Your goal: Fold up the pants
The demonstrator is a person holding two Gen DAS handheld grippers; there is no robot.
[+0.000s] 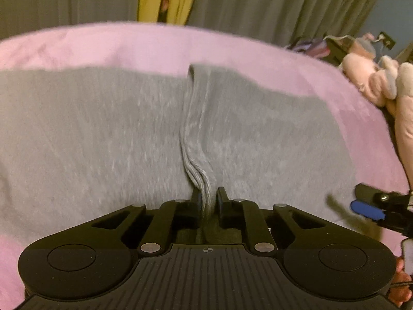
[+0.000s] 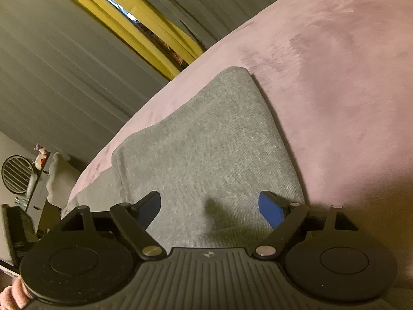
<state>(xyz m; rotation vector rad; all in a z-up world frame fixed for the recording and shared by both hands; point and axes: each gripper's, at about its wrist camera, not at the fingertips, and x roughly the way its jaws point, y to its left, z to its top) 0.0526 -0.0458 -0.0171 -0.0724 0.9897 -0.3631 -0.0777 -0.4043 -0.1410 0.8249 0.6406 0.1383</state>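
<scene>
My left gripper is clamped on the pants, their ridge running toward 12 o'clock, while my right gripper hovers spread wide.

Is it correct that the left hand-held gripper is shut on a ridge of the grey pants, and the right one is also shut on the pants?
Not quite. The left hand-held gripper is indeed shut on a ridge of the grey pants. But the right hand-held gripper is open: the right wrist view shows its jaws wide apart over the pants, gripping nothing.
</scene>
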